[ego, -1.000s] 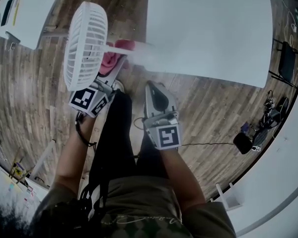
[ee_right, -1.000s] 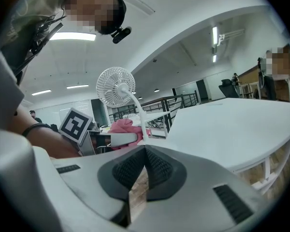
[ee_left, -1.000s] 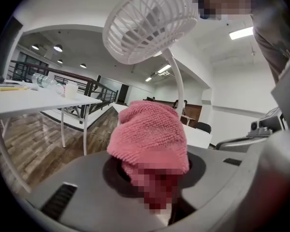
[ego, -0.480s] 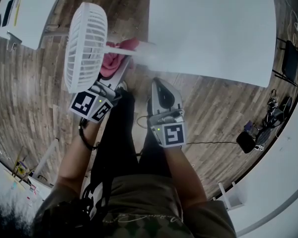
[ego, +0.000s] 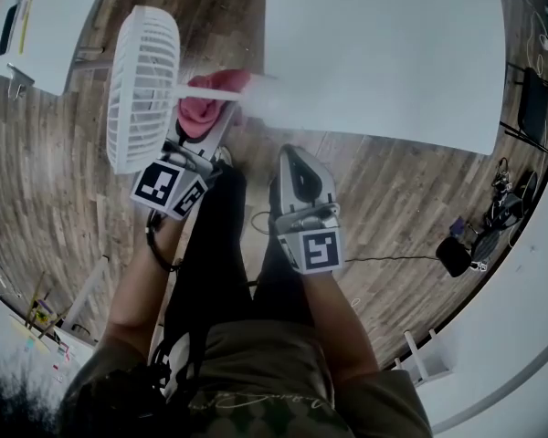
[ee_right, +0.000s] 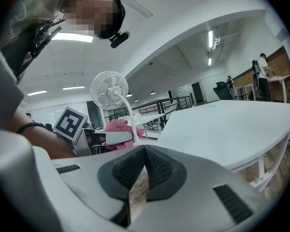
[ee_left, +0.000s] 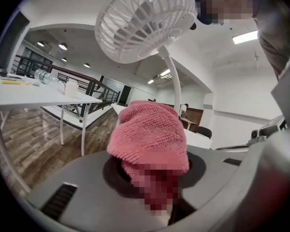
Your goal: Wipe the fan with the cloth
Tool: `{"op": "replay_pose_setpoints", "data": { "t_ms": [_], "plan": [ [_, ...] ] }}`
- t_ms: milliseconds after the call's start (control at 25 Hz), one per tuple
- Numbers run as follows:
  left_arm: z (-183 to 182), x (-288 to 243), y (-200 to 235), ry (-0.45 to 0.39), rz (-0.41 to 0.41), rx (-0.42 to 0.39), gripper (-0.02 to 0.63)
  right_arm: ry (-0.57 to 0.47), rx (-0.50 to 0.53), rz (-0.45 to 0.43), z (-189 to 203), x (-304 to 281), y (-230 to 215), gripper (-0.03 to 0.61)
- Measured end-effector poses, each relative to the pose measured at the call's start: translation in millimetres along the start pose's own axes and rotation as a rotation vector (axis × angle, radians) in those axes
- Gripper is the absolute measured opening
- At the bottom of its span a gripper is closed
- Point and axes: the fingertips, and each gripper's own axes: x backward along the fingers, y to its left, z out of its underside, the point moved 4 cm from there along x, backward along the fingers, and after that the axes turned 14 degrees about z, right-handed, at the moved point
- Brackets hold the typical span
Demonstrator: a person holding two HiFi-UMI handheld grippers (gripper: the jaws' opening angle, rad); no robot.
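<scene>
left gripper [ego: 208, 128] pinches the bunched pink cloth [ego: 199, 108] beside the fan [ego: 142, 85] stem for wiping; right gripper [ego: 290, 158] waits closed, empty.

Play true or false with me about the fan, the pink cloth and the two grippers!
1. The left gripper holds a pink cloth. True.
2. The fan is black. False: it is white.
3. The right gripper is grabbing the fan. False: it is shut with nothing in it, and it is apart from the fan.
4. The fan's round head sits on a thin white stem. True.
5. The pink cloth is lying on the floor. False: it is up in the left gripper, close to the fan.
</scene>
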Motion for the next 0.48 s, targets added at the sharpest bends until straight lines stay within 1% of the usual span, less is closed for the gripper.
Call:
{"op": "replay_pose_setpoints", "data": {
  "t_ms": [80, 200, 360, 480],
  "plan": [
    [-5, 1, 7, 0.001, -0.005, 0.016, 0.135, -0.001, 0.002, -0.001, 1, 0, 0, -0.002],
    [-5, 10, 24, -0.004, -0.046, 0.04, 0.135, 0.002, 0.001, 0.006, 1, 0, -2, -0.002],
    [-7, 25, 39, 0.009, -0.101, 0.028, 0.132, 0.002, 0.005, 0.013, 1, 2, -5, -0.002],
    [-16, 34, 37, -0.011, -0.116, 0.025, 0.132, 0.005, 0.005, 0.011, 3, 1, -5, -0.002]
  ]
}}
